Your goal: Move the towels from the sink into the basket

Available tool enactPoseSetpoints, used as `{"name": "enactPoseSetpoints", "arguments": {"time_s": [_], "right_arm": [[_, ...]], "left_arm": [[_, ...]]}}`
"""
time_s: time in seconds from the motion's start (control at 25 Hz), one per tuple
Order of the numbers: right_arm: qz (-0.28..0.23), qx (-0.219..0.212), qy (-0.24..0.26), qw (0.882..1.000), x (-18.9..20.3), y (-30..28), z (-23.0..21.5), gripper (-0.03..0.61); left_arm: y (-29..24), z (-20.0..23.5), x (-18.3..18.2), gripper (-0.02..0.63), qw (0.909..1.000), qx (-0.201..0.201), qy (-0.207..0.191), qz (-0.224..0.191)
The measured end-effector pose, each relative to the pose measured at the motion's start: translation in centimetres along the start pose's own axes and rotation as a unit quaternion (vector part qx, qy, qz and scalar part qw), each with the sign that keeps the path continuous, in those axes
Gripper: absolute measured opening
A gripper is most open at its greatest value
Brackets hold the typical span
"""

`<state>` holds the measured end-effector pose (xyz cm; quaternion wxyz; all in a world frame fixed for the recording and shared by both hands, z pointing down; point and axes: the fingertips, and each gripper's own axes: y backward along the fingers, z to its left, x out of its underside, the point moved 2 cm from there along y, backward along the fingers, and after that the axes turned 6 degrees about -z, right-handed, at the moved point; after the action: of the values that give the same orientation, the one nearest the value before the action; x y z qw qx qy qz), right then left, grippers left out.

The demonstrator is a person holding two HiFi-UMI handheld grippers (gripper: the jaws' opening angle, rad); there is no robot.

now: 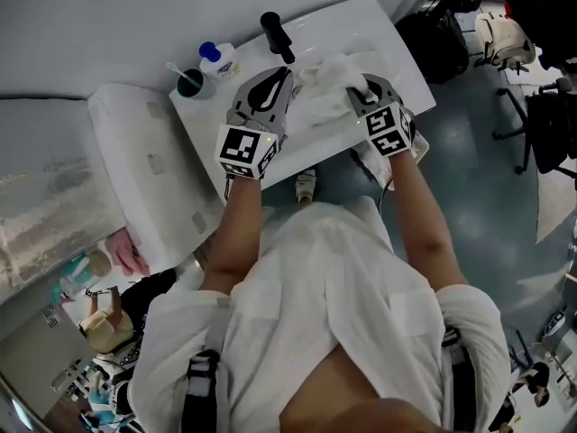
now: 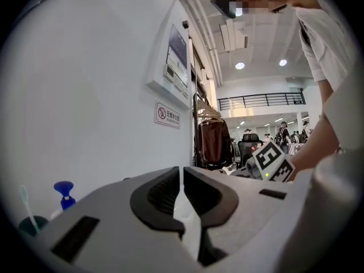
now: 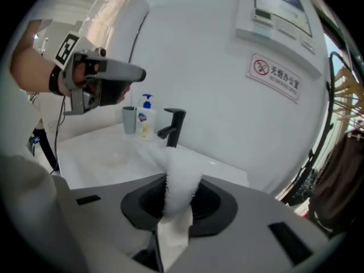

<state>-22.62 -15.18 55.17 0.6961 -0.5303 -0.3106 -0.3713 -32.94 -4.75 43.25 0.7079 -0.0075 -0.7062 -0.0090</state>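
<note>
A white towel [image 1: 326,88] hangs bunched over the white sink counter [image 1: 370,21], between my two grippers. My right gripper [image 1: 359,87] is shut on it. In the right gripper view the fluffy cloth [image 3: 179,181] rises out from between the dark jaws [image 3: 176,201]. My left gripper [image 1: 281,72] is at the towel's left edge. Its jaws [image 2: 182,195] stand almost together, with a strip of white cloth [image 2: 190,229] between them. From the right gripper view, the left gripper [image 3: 136,75] is held level above the counter. I cannot pick out a basket.
A black faucet [image 1: 277,36] stands at the back of the sink, with a soap bottle [image 1: 217,59] and a dark cup [image 1: 190,82] to its left. A long white fixture [image 1: 153,174] lies left of the counter. Dark bags [image 1: 442,43] and a chair [image 1: 550,115] stand on the floor at right.
</note>
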Motion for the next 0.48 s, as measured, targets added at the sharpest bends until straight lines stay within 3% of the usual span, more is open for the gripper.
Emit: {"name": "enactPoseSetpoints", "arguments": {"time_s": [0.16,0.28,0.48], "right_arm": [[-0.065,0.032,-0.067,0.995,-1.1,3.0,-2.2,0.095],[-0.121,0.058,-0.132,0.982,-1.9,5.4,-3.9,0.095],[-0.191,0.104,-0.188,0.958,-3.0,9.3,-6.1,0.095]], "left_arm": [[-0.7,-1.4,-0.9,0.028,0.9999,0.007,-0.006,-0.005],[-1.1,-2.4,-1.6,0.028,0.9998,0.014,-0.008,-0.008],[-1.8,-4.2,-2.3,0.028,0.9995,0.028,-0.012,-0.01]]}}
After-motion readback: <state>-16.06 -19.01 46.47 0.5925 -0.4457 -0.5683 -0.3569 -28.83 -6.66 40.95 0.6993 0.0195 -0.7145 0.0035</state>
